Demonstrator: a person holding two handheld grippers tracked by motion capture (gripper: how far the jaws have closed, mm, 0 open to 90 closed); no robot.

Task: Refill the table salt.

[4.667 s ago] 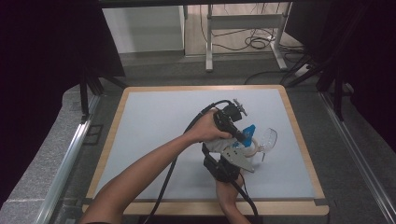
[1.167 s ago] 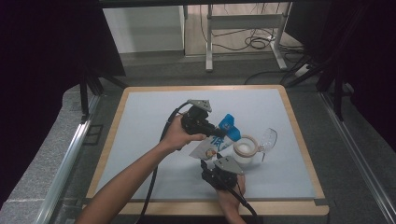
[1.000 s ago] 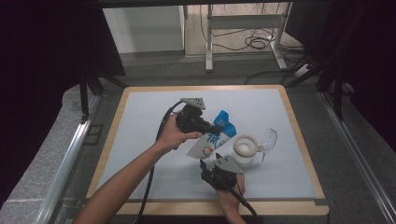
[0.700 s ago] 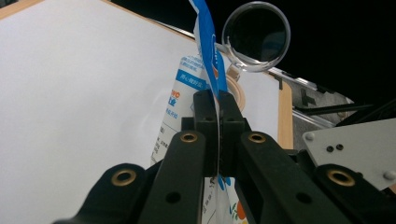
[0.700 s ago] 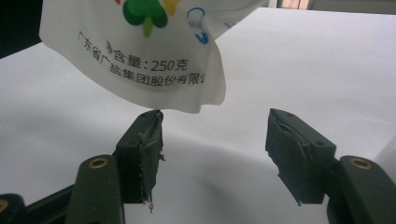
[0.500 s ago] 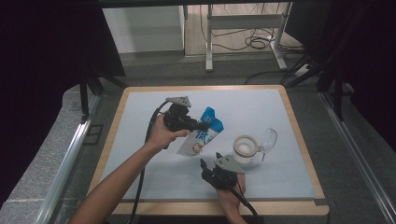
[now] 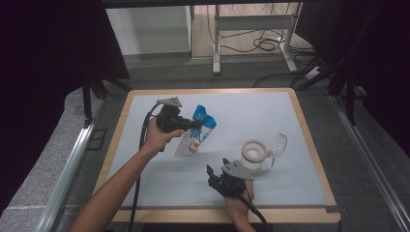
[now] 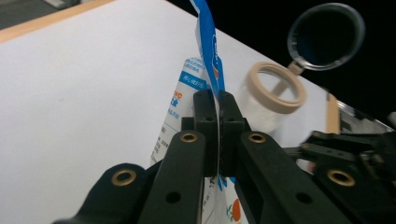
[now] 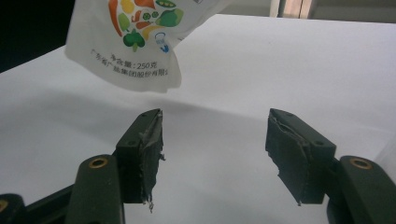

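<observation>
My left gripper (image 7: 195,124) is shut on the upper part of a blue and white pouch (image 7: 193,140). The pouch hangs tilted over the left middle of the table, its bottom just off the surface. In the left gripper view the closed jaws (image 8: 217,100) pinch the pouch's blue edge (image 8: 208,56). A clear jar (image 7: 255,154) with a beige rim stands to the right, its round clear lid (image 7: 277,143) flipped open. My right gripper (image 7: 216,167) rests near the front edge, left of the jar, open with nothing between its fingers (image 9: 215,126). The pouch's printed bottom (image 9: 140,42) hangs ahead of them.
The white table top (image 7: 270,111) has a wooden rim (image 7: 309,140). Beyond the far edge are a grey floor, table legs and cables (image 7: 261,43). The right gripper (image 8: 355,163) lies in front of the jar (image 8: 275,88) in the left gripper view.
My left hand has carried the pouch leftward, away from the jar, and a little lower. The right gripper and the jar have stayed put.
</observation>
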